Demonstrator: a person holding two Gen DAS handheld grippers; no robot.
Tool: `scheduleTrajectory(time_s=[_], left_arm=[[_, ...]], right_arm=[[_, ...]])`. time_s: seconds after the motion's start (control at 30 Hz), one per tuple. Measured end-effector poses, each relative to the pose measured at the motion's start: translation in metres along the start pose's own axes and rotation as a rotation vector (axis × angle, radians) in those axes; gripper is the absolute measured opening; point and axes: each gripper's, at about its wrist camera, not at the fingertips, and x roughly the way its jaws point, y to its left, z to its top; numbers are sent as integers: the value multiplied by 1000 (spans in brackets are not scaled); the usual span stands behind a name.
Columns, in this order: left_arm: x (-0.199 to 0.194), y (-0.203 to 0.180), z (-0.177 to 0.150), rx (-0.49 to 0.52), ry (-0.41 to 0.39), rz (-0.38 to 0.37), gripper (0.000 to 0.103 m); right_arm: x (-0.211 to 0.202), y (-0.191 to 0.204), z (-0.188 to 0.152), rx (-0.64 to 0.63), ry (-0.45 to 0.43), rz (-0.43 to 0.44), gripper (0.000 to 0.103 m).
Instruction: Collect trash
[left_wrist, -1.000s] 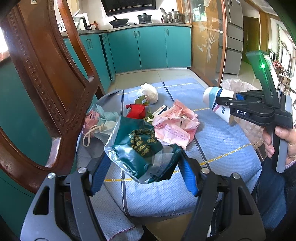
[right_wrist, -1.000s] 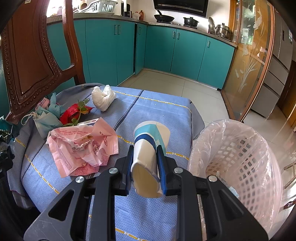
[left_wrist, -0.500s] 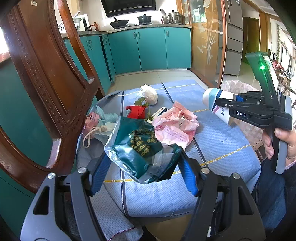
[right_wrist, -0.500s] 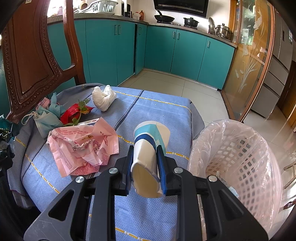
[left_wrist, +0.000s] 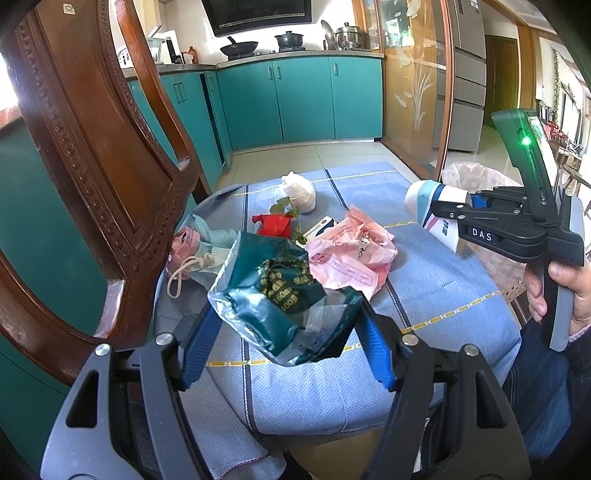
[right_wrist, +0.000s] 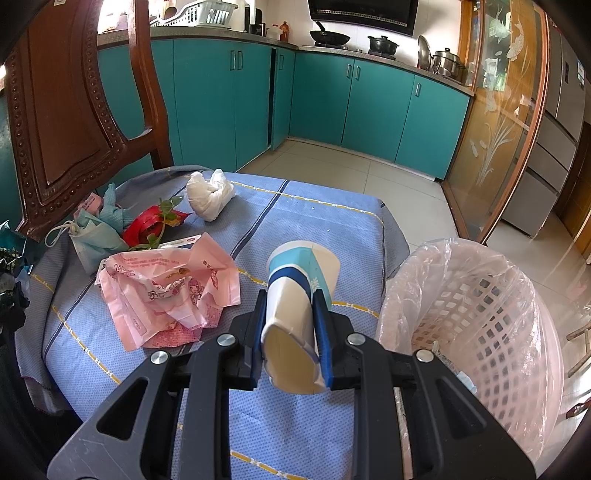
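The right gripper (right_wrist: 290, 325) clamps a squashed paper cup (right_wrist: 295, 295) above the table (right_wrist: 332, 229), beside the lined wastebasket (right_wrist: 480, 314). The left gripper (left_wrist: 284, 332), jaws wide, holds a crumpled green foil bag (left_wrist: 273, 291).

The crumpled wrapper (right_wrist: 168, 291) lies in the middle of your counter (right_wrist: 325, 218). Behind the wrapper are the flower (right_wrist: 155, 221) and the wad of tissue (right_wrist: 208, 194). Left of the wrapper lies the face mask (right_wrist: 92, 236), close to the chair back (right_wrist: 62, 110). Right of the wrapper, your right tongs (right_wrist: 291, 332) hold the paper cup (right_wrist: 295, 295) above the counter. The bin (right_wrist: 480, 325) stands right of the cup, beside the counter's edge. Your left tongs (left_wrist: 284, 332) hold the foil bag (left_wrist: 273, 291) in front of the wrapper.
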Motion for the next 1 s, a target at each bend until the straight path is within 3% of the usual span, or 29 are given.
scheduleTrajectory(time_s=[1.0], left_arm=[[0,0,3,3,1,0,70]], right_arm=[[-4,3,-1,-2,-7,0,24]])
